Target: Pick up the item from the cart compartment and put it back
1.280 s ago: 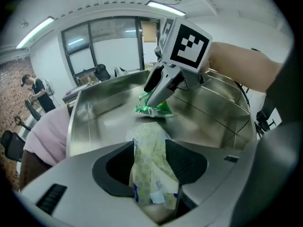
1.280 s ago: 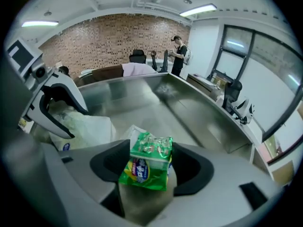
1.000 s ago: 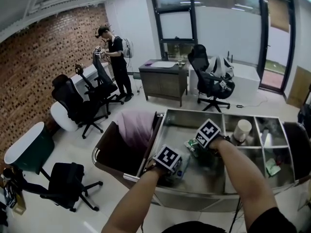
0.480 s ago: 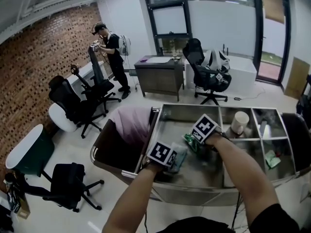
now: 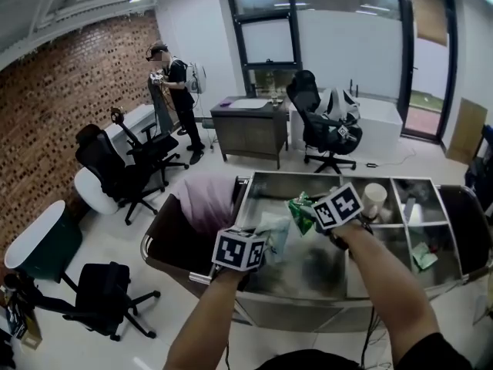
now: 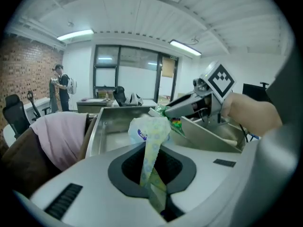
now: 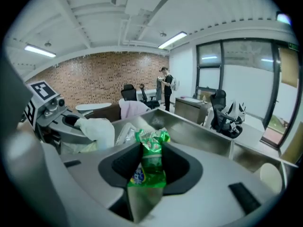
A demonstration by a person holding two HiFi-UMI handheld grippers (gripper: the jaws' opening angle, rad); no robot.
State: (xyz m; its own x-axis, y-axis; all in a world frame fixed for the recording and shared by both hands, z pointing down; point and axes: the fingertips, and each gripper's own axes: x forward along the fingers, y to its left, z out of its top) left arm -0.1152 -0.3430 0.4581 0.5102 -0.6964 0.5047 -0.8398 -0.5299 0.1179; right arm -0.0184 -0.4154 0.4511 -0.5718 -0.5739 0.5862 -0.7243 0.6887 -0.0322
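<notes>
Status of both claws, as I read it from the remote station:

1. Left claw [image 6: 156, 193]: its jaws are nearly together and pinch the lower edge of a pale packet [image 6: 150, 131]. The packet is thin, pale yellow-white with a small blue print, and stands upright out of the jaws.

2. Right claw [image 7: 144, 183]: its jaws stand at a narrow gap and clamp a green packet [image 7: 151, 160]. The crinkled top of the packet stands above the jaws, and a blue-and-yellow print shows at its lower left.

3. Position, head view: the right claw lies at 2 o'clock from the left claw. Both packets are held up over the large compartment [image 5: 308, 264] of the steel cart [image 5: 323, 178], clear of its floor. The green packet is close beside the pale packet, at its 2 o'clock. I cannot tell whether the two touch.

4. Surroundings, head view: a paper cup [image 5: 374, 199] stands in a smaller compartment at 3 o'clock from the right claw's marker cube [image 5: 337, 205]. A pink cloth [image 5: 204, 203] lies in the brown bag [image 5: 173, 241] hung on the cart's end, at 11 o'clock from the left claw's marker cube [image 5: 239, 250]. A small pale green packet [image 5: 424, 254] lies in the near right-hand compartment.

5. Background: a person [image 5: 176, 91] stands well apart from the cart at 11 o'clock, among black office chairs [image 5: 115, 164].
</notes>
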